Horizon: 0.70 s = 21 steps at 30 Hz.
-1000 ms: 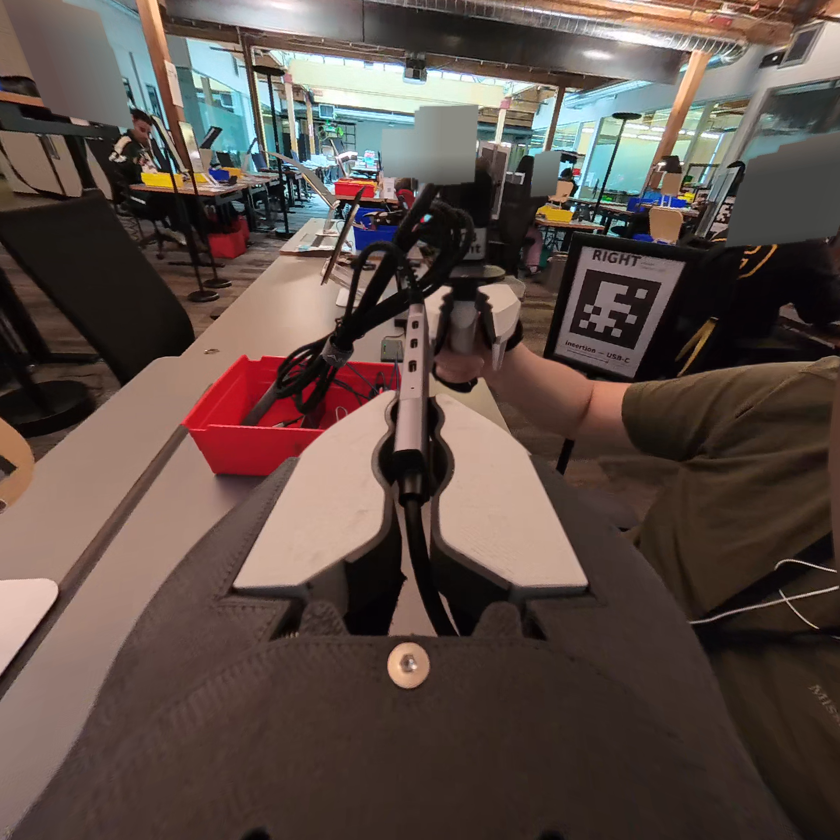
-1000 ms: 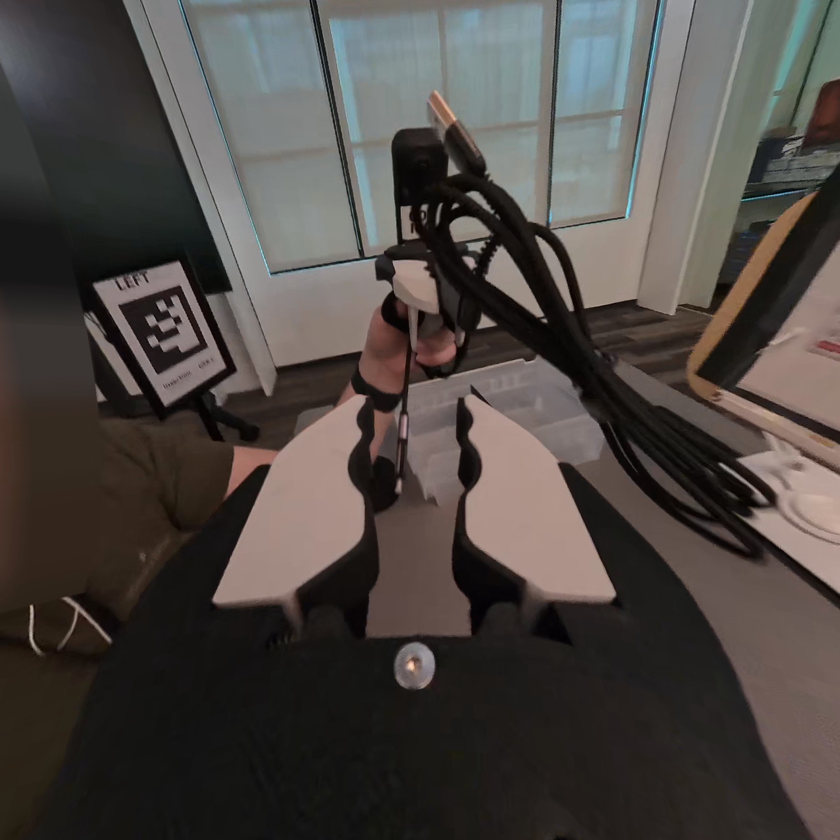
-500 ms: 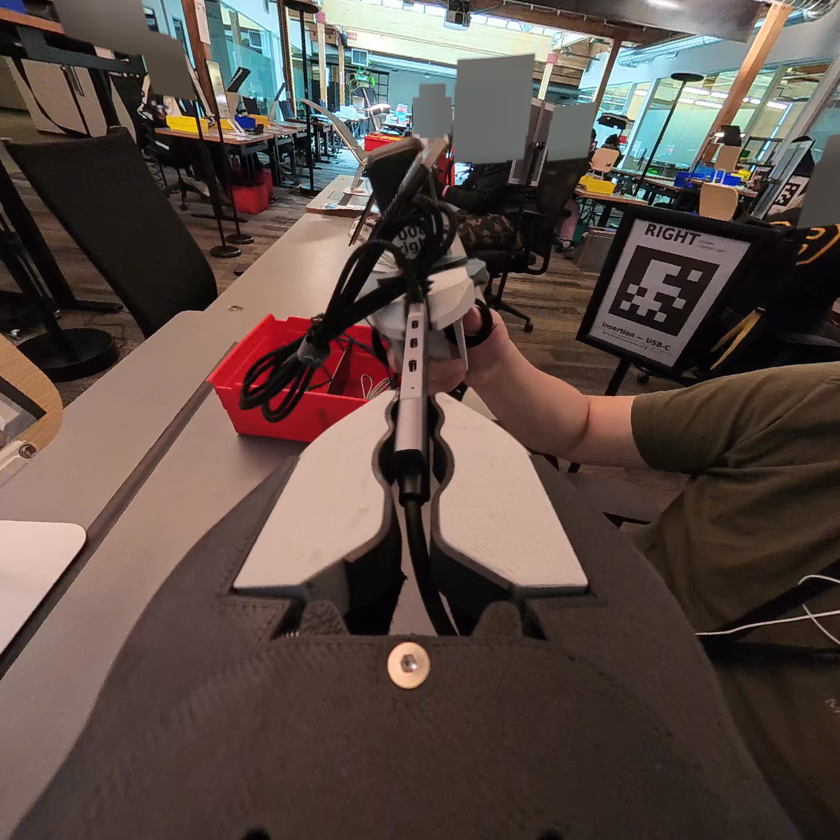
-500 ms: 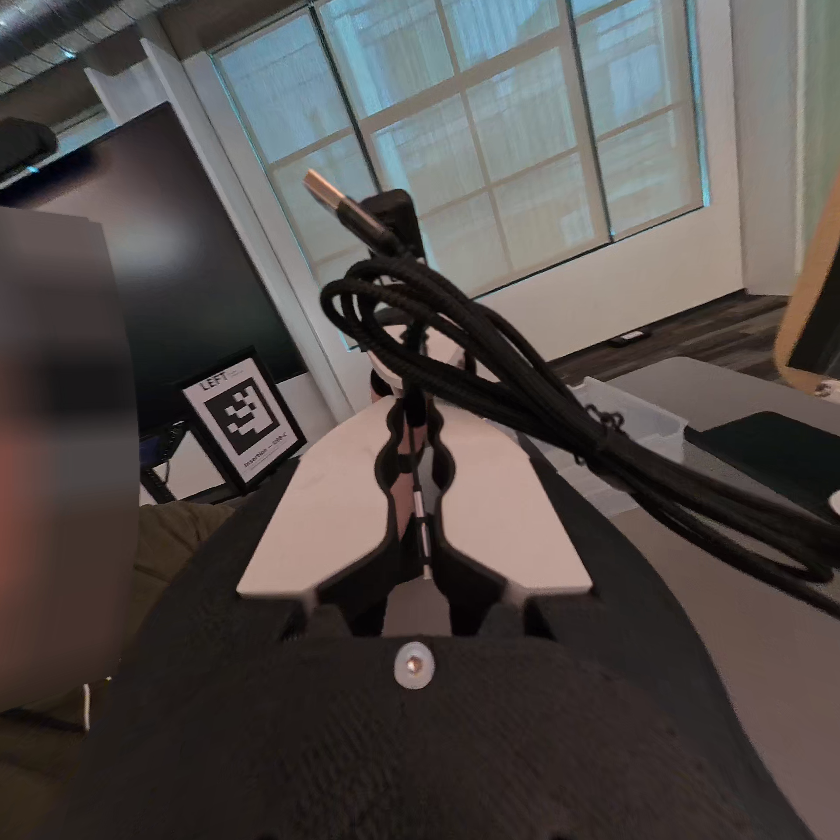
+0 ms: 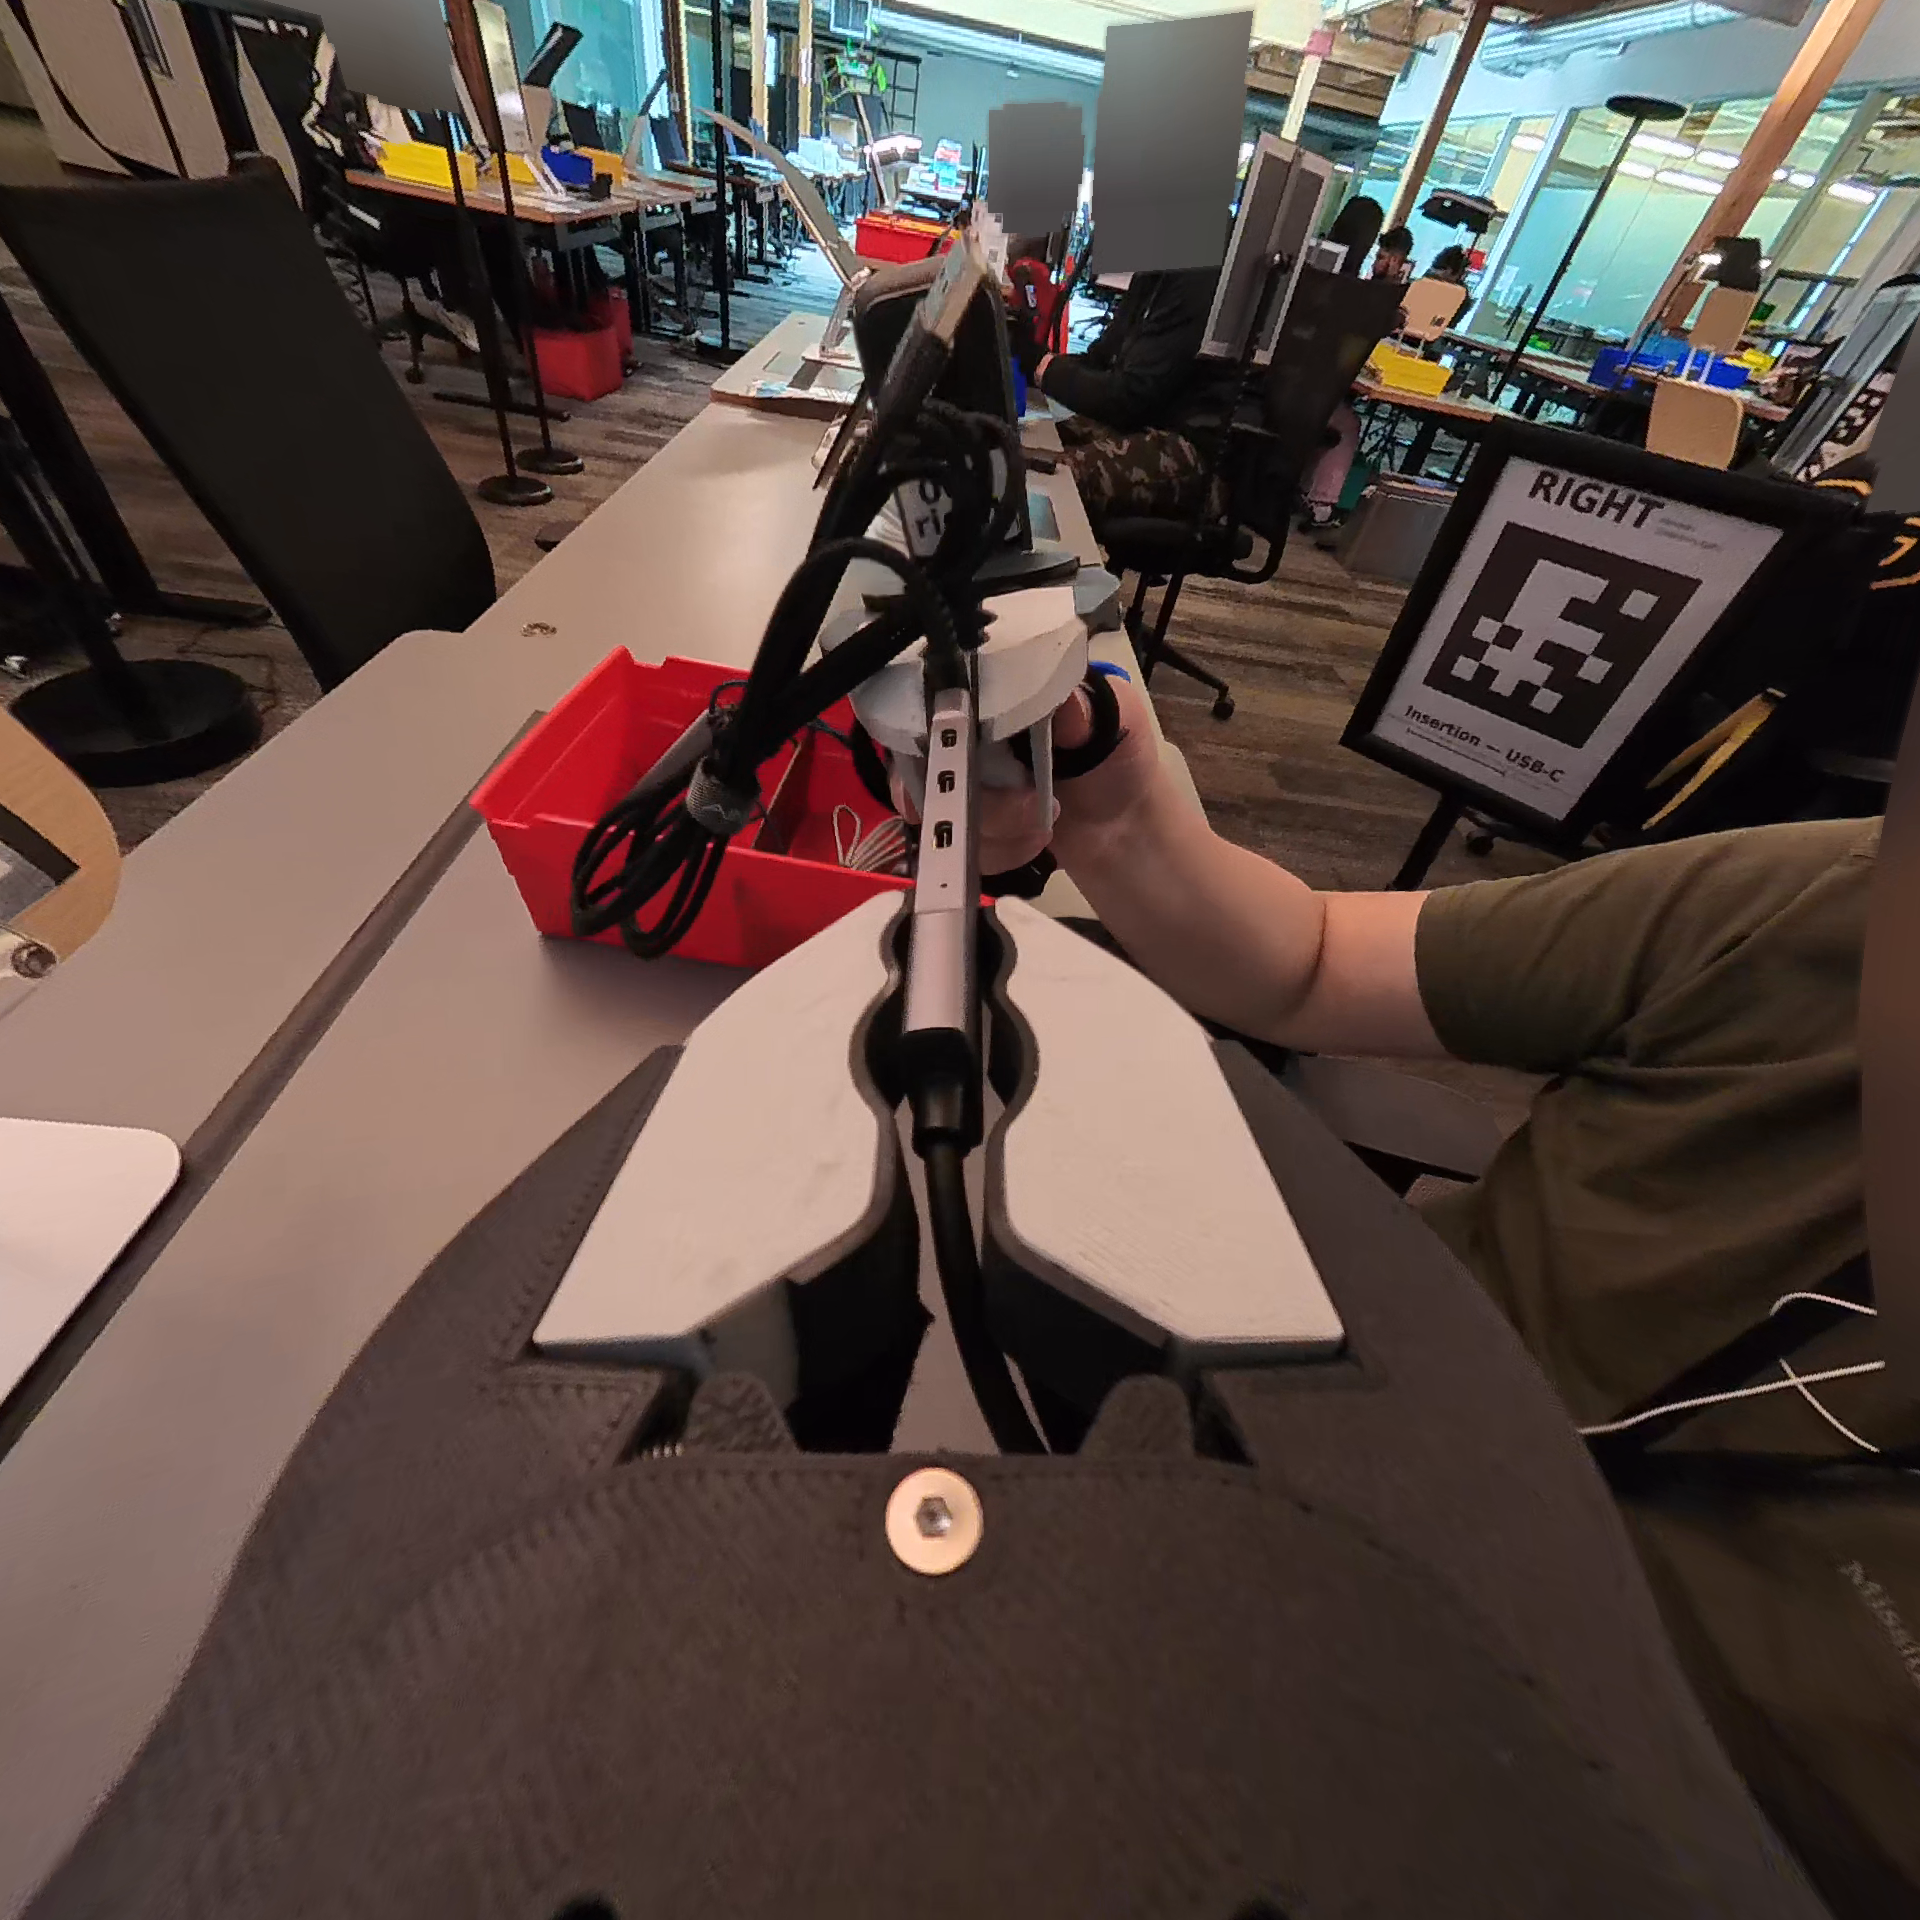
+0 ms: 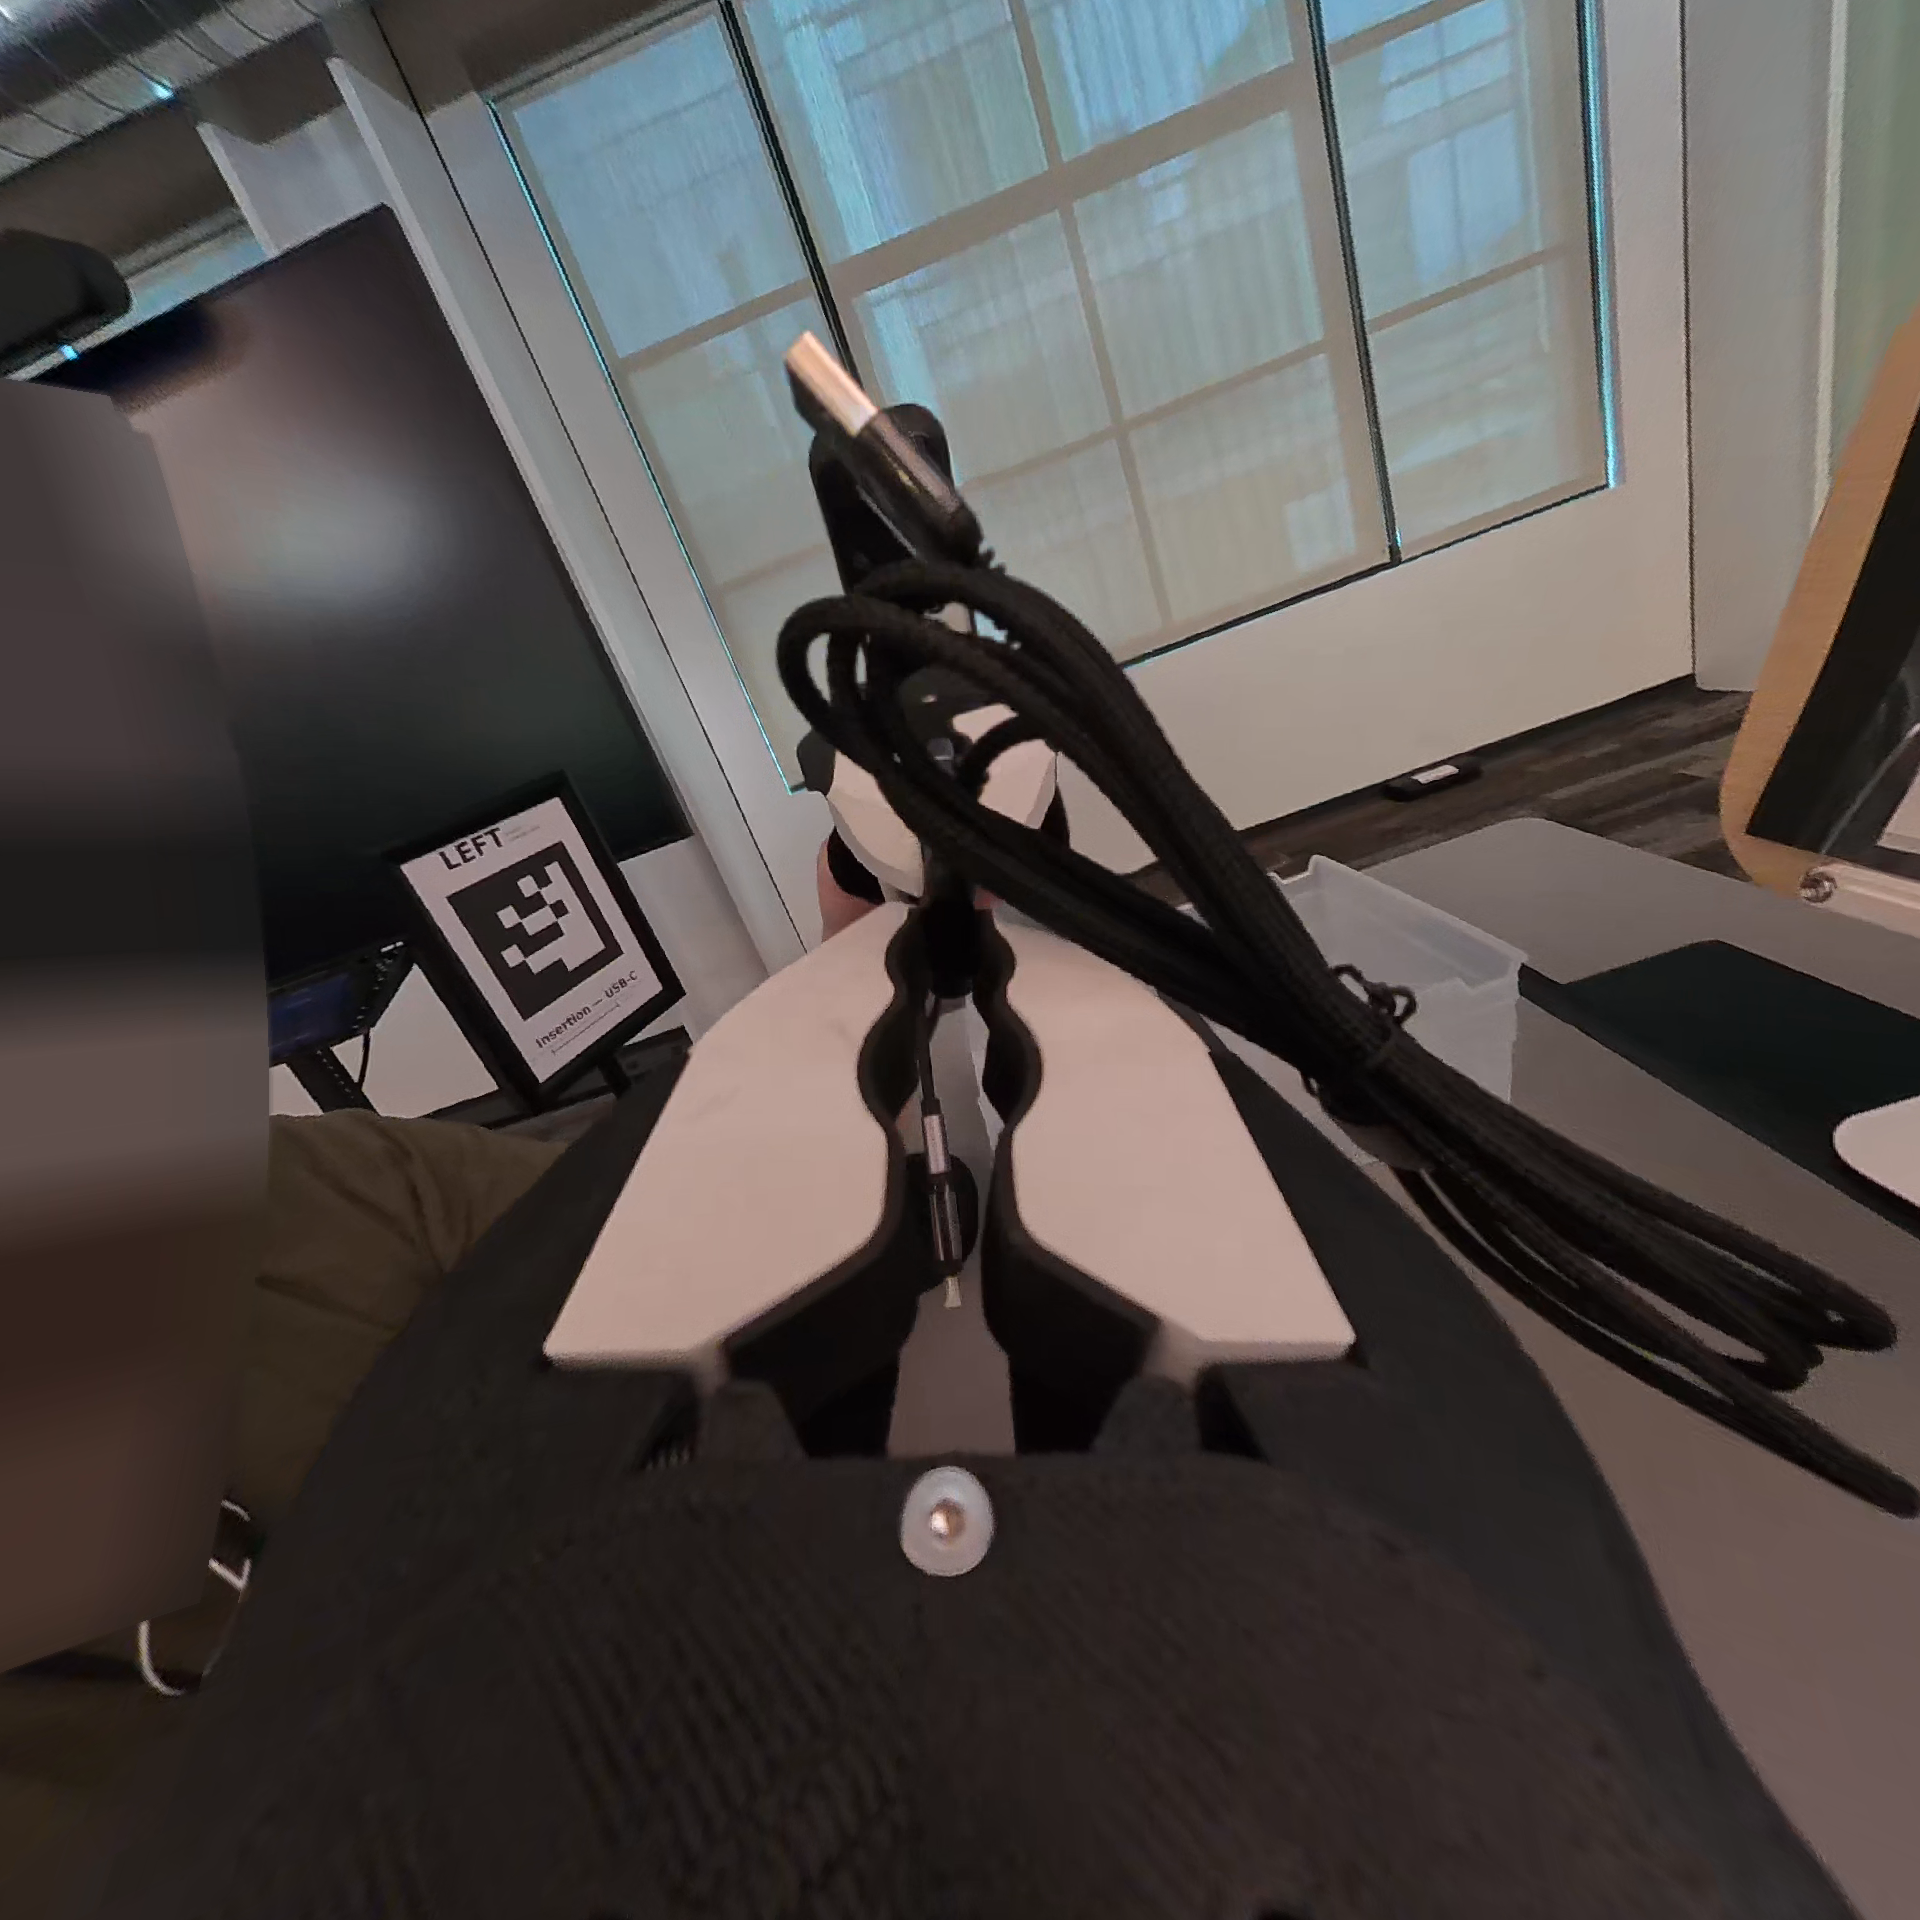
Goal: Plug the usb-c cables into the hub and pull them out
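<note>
The left tool (image 5: 940,997) is pinched on the hub (image 5: 943,862), a slim grey metal bar that runs forward out of its tips, edge-on, with a row of small ports along the upper face and a thick black lead leaving its rear end between the fingers. The far tip of the hub sits just at the white fingertips of the right tool (image 5: 961,675), held in a hand (image 5: 1081,790) beyond it. In the right wrist view, the right tool (image 6: 948,971) is pressed together on a thin black cable (image 6: 940,1049); its small metal-sleeved plug points back toward the camera between the fingers. A tied bundle of braided black cable (image 6: 1299,997) hangs from that tool, drooping to the right of the hub, with a silver flat plug sticking up at the top.

Beyond the hub, a red bin (image 5: 665,821) stands on the grey desk (image 5: 343,997), with the bundle's loops hanging in front of it. Right of the hub stands a framed black-and-white marker sign (image 5: 1579,644). Behind lies an open office with desks and chairs.
</note>
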Available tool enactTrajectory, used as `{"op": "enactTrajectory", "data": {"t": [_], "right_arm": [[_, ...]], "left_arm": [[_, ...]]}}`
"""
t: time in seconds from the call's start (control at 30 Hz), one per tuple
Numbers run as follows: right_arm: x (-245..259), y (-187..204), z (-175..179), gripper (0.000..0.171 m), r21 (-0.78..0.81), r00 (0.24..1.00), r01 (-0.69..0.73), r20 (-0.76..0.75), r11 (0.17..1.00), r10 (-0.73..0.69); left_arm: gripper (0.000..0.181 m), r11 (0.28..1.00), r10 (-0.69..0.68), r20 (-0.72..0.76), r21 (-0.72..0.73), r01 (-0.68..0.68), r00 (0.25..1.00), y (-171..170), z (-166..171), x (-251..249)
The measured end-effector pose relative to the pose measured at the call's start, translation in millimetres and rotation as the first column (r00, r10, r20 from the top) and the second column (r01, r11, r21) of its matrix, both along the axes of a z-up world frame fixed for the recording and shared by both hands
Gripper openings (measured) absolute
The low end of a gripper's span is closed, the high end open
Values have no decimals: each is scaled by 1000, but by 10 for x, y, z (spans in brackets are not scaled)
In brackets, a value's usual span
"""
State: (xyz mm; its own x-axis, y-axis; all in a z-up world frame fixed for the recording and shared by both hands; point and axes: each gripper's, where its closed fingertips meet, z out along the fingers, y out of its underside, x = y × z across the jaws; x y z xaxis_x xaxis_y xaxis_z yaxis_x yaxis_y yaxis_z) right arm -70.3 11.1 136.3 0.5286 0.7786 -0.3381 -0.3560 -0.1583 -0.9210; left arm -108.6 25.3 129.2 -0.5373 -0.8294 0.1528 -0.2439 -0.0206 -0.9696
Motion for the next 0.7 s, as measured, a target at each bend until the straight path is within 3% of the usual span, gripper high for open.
{"op": "enactTrajectory", "data": {"t": [0.3,0.7], "right_arm": [[19,-194,217,9,91,1000,-2,-24,996,5],[-52,-268,227,9,84,1000,-6,25,996,4]], "left_arm": [[8,1000,17,75,-16,-16,997,-191,182,16],[8,1000,-2,70,12,1,998,-244,210,-48]]}}
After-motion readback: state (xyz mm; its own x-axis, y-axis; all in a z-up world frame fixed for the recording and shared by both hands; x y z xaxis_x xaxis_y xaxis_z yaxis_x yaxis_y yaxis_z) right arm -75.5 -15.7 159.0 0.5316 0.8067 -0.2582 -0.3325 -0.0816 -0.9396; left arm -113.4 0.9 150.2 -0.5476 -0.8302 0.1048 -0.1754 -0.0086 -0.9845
